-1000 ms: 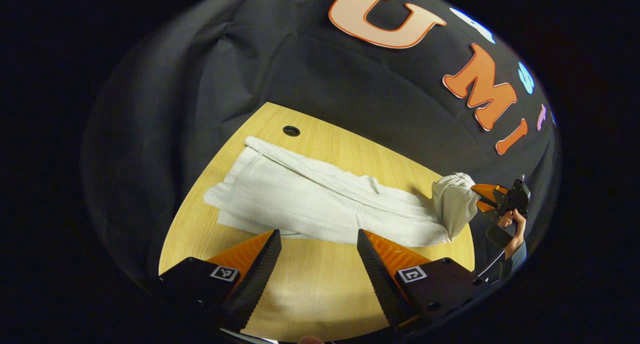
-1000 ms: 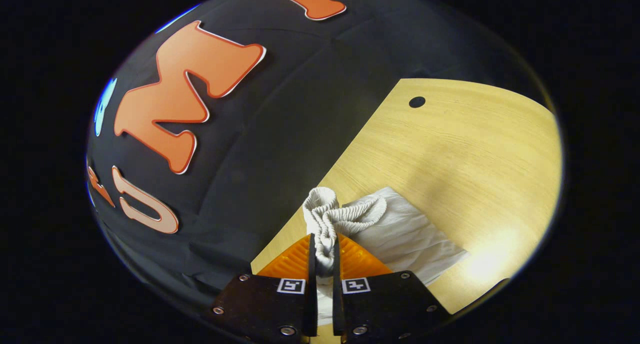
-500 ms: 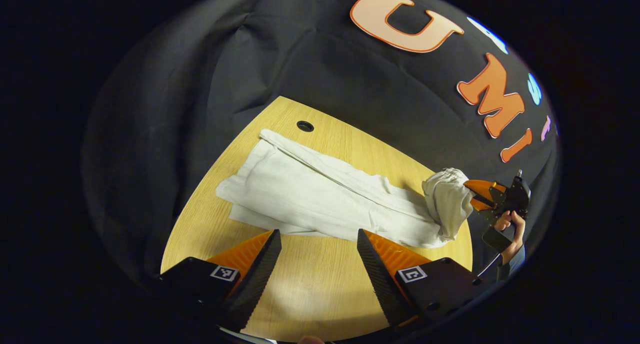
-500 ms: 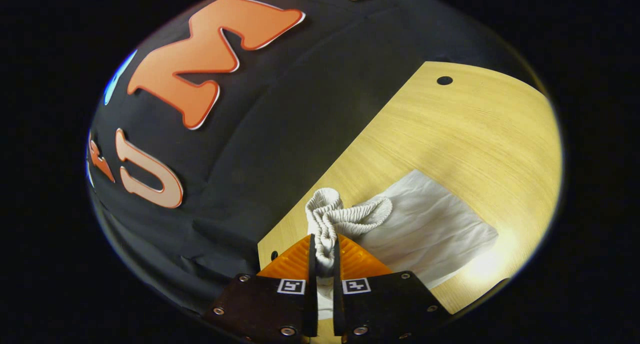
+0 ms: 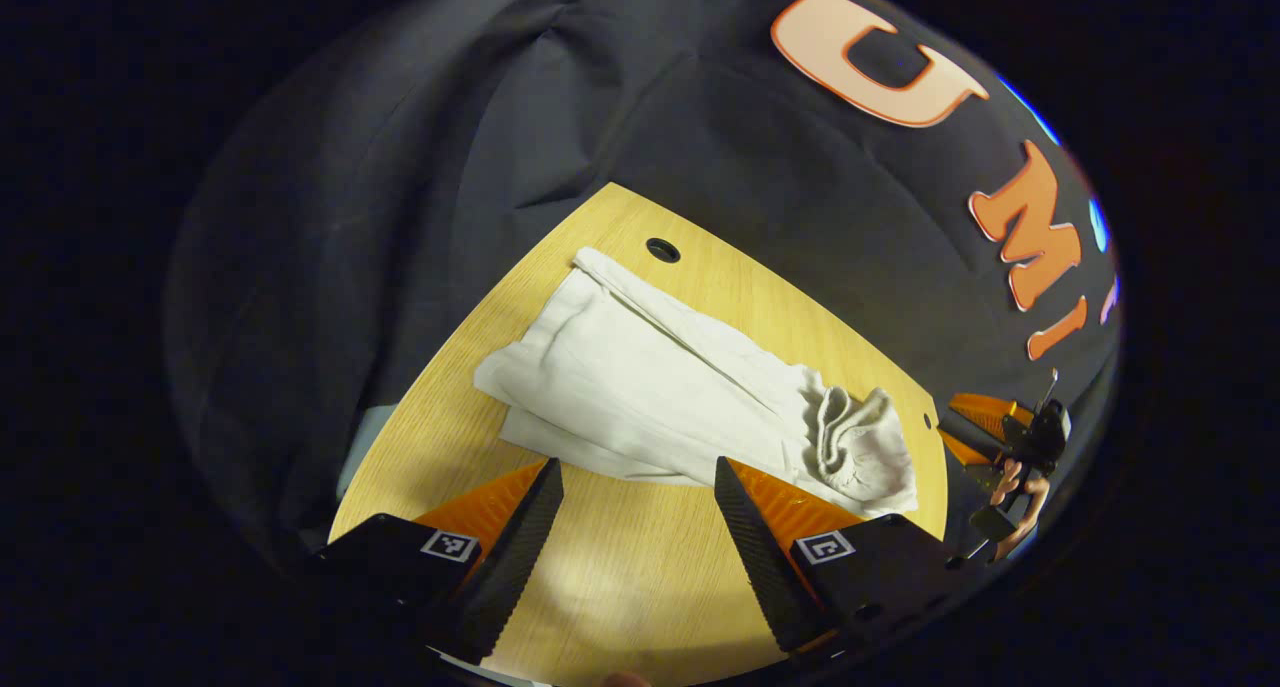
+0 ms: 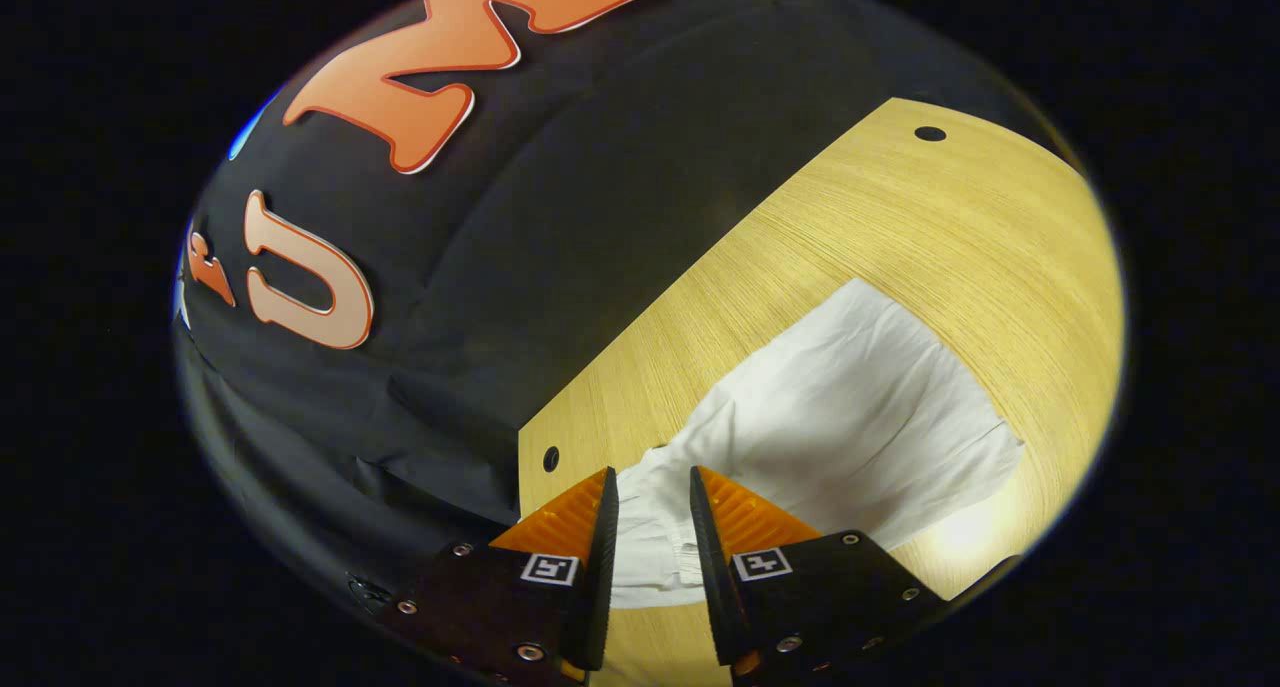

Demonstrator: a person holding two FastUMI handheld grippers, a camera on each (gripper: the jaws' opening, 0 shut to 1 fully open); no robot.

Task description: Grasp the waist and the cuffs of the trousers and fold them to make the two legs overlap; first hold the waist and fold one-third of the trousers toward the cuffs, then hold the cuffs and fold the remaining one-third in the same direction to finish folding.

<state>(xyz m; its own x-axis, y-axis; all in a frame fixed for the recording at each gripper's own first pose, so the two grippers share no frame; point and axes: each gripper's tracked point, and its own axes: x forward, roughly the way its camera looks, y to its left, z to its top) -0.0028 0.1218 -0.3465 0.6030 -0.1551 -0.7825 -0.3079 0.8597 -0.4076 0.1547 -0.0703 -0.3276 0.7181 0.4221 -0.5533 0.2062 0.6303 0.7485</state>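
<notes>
White trousers (image 5: 660, 387) lie lengthwise on the wooden table (image 5: 620, 577), the cuffs at the far end near a cable hole. Their elastic waist (image 5: 855, 447) sits crumpled and folded back on the near right end. My left gripper (image 5: 636, 477) hovers open over bare wood just in front of the trousers, holding nothing. In the left gripper view, the right gripper (image 5: 975, 427) is off the table's right end, held by a hand (image 5: 1015, 482). In the right gripper view, my right gripper (image 6: 650, 497) is open, its fingers parted above the slack waist cloth (image 6: 650, 557). The trousers (image 6: 850, 407) stretch away from it.
The table has a round cable hole (image 5: 662, 250) by the cuffs and a small hole (image 5: 925, 419) near the right edge. The right gripper view shows the same table (image 6: 960, 227) and its holes (image 6: 930, 133) (image 6: 551, 458). Black cloth walls rise behind the table.
My right gripper has opened and let go of the waist, which has dropped from the air onto the trousers. The right gripper has drawn back past the table's end. My left gripper stays open.
</notes>
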